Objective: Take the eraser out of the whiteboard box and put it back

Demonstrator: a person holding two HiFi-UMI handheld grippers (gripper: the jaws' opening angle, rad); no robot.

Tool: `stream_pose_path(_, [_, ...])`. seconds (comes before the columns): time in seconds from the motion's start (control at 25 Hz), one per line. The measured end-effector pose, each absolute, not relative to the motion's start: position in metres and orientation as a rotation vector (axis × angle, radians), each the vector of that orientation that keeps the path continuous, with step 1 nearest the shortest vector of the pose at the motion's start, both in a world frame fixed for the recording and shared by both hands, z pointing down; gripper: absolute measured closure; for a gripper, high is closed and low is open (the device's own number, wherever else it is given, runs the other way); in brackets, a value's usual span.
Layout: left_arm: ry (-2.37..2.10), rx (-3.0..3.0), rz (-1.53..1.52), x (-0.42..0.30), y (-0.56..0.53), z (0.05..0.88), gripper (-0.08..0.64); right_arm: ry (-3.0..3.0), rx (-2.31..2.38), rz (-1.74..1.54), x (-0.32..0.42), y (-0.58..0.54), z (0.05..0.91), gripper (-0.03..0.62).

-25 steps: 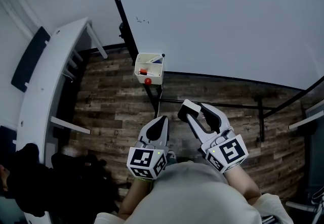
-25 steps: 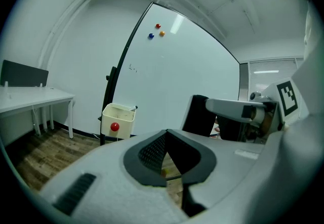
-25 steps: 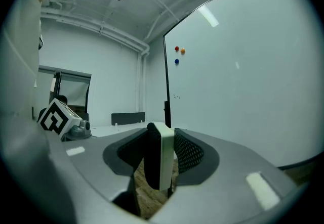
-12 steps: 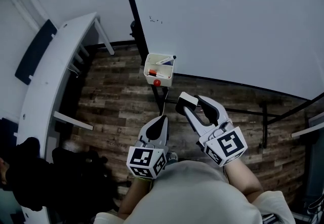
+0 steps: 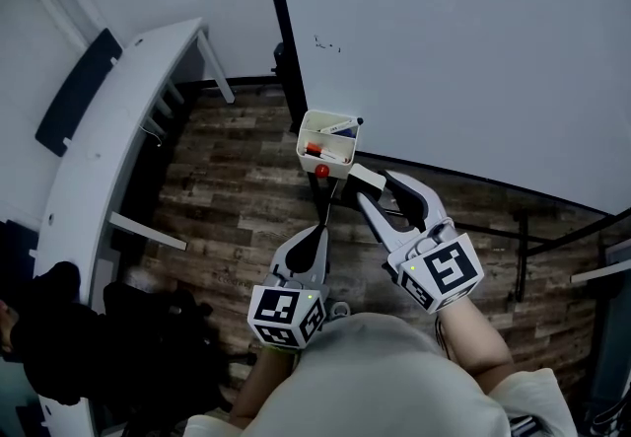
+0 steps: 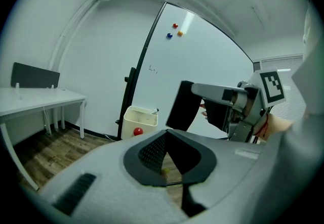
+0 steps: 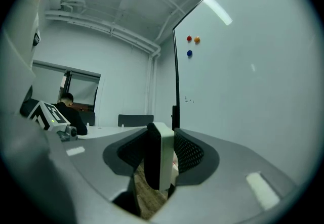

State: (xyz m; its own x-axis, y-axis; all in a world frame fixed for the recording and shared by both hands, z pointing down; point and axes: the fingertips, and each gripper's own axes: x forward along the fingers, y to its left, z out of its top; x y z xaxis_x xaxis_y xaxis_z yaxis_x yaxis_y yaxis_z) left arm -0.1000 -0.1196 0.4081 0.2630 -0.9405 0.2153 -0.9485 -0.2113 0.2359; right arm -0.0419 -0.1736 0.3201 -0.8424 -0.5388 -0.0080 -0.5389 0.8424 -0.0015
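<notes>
The whiteboard box [image 5: 328, 141], a cream tub with a marker and a red piece inside, hangs at the lower left corner of the whiteboard [image 5: 473, 50]. My right gripper [image 5: 378, 184] is shut on the eraser [image 5: 364, 178], a white block with black felt, just below and right of the box. In the right gripper view the eraser [image 7: 162, 157] stands upright between the pads. The left gripper view shows the box [image 6: 140, 121] ahead and the held eraser [image 6: 181, 106] to its right. My left gripper [image 5: 317, 232] is shut on nothing, lower down.
A white table [image 5: 108, 129] runs along the left, with a dark chair beside it. The whiteboard's black stand legs [image 5: 513, 228] cross the wood floor. Three coloured magnets [image 7: 190, 45] sit high on the board. A person [image 7: 68, 109] sits at a far desk.
My right gripper has carried the eraser up towards the box, now close beside it. The box and whiteboard sit lower and nearer in the head view. The left gripper has stayed shut.
</notes>
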Motion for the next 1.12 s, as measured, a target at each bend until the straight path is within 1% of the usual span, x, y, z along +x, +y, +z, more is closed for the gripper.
stream_pose_path(0.4, [-1.756, 2.177, 0.029, -0.121, -0.137, 0.414, 0.554, 3.025, -0.863, 0.051, -0.067, -0.212, 0.319, 0.422])
stream_pose_path(1.12, [-1.766, 2.144, 0.043, -0.135, -0.151, 0.424, 0.554, 3.049, -0.871, 0.066, -0.098, -0.265, 0.334, 0.423])
